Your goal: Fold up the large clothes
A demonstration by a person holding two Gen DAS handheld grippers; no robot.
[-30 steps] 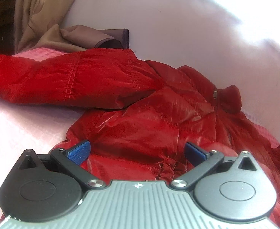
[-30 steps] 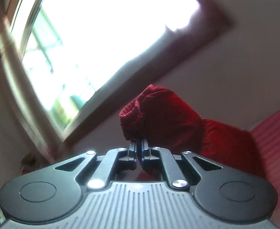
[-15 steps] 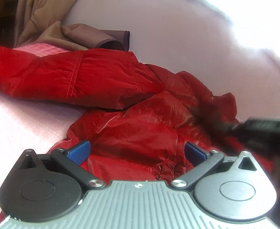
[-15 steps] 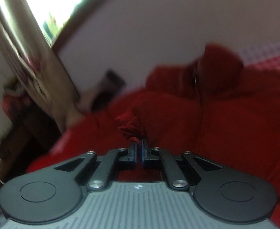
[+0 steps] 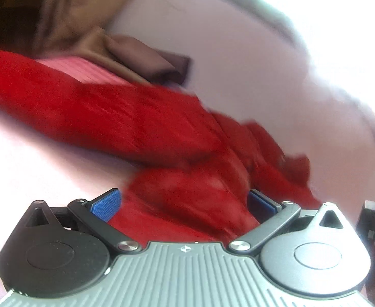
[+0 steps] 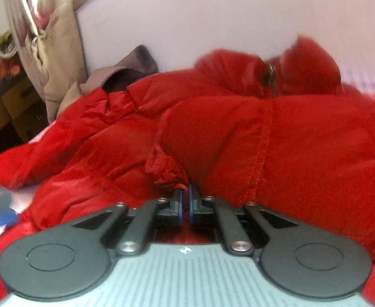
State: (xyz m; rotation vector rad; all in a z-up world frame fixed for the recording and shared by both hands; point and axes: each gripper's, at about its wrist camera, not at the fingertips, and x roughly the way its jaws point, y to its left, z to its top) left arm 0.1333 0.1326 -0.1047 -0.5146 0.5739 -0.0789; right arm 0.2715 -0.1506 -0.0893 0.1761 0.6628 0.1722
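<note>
A red puffer jacket (image 5: 141,117) lies spread on a pale pink bed (image 5: 33,158). In the left wrist view its one sleeve stretches to the left and the image is blurred. My left gripper (image 5: 183,200) is open, its blue pads either side of a bulge of the jacket's body. In the right wrist view the jacket (image 6: 302,138) fills the frame, zipper and collar (image 6: 271,76) at the back. My right gripper (image 6: 185,194) is shut on the gathered cuff of a sleeve (image 6: 165,166), low over the jacket's body.
A brown garment (image 5: 136,56) lies at the bed's far edge against the pale wall (image 6: 213,12). A beige curtain (image 6: 46,46) hangs at the left with cardboard boxes (image 6: 10,102) below it. The right gripper's edge (image 5: 370,215) shows at the left view's right side.
My right gripper has swung down from the window side, carrying the sleeve cuff across onto the jacket's body. My left gripper has shifted a little, blurring its view, and stays open.
</note>
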